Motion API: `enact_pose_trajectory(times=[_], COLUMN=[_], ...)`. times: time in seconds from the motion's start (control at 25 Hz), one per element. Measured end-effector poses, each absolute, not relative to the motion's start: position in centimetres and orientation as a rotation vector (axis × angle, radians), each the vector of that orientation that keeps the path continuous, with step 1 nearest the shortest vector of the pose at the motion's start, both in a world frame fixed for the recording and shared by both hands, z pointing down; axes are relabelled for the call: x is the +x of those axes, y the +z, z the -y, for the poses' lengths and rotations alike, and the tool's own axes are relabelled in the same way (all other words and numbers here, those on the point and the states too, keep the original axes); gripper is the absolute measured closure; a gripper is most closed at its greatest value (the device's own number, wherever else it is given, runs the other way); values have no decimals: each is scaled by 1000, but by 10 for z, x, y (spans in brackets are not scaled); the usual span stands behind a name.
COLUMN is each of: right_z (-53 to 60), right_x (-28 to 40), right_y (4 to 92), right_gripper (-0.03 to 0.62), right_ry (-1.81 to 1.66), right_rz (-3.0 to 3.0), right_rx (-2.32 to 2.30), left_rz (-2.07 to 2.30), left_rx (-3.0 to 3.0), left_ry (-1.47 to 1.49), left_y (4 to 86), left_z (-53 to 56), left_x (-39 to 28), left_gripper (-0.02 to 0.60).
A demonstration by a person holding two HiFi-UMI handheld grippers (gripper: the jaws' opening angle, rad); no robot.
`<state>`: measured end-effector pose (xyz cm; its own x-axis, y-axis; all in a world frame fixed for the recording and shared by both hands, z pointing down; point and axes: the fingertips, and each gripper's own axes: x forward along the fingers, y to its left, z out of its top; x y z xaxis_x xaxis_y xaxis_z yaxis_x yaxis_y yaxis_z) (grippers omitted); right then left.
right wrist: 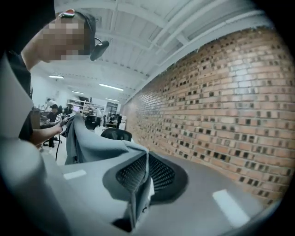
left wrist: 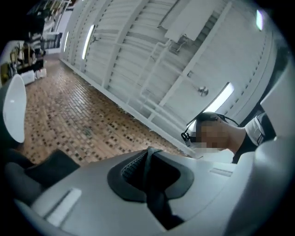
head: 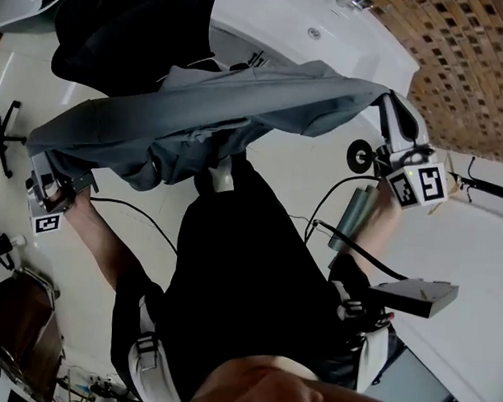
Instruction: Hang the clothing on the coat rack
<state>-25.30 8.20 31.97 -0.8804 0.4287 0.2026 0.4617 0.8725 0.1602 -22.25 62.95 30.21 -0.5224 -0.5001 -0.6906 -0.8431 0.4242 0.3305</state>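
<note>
While grippers (left wrist: 148,159) (right wrist: 146,167) clamp it, gray garment (head: 238,101) outstretched

Head view: your left gripper's (head: 61,181) jaws are buried under the grey garment (head: 239,97), and your right gripper's (head: 387,106) tips sit behind its hem. Left gripper view catches only a dark strip (left wrist: 156,196) pinched between the jaws. The black cloth (head: 134,27) is cut off by the top edge.

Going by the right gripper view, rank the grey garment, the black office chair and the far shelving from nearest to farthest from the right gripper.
1. The grey garment: clamped between the jaws of the right gripper and trailing off to the left.
2. The black office chair: beyond the garment, left of centre.
3. The shelving: far end of the room, on the left.
</note>
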Motion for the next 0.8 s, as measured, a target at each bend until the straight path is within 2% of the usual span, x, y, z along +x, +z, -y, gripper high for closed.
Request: enact_pose_trajectory(times=[0.36, 0.56, 0.8], right_z=[41, 128, 253], right_x=[-54, 71, 188], right_y=[216, 210, 204], right_gripper=[579, 579, 579], right_ry=[-404, -399, -361], right_rz=[3128, 3142, 3121], right_rx=[-33, 367, 567], left_rz=[-1813, -1612, -1519], left_rx=[-1632, -1890, -2040], left_ry=[1004, 1181, 1317], left_y=[187, 164, 148], left_z=[-482, -312, -118], left_x=[-252, -275, -229], left_gripper=[568, 568, 568])
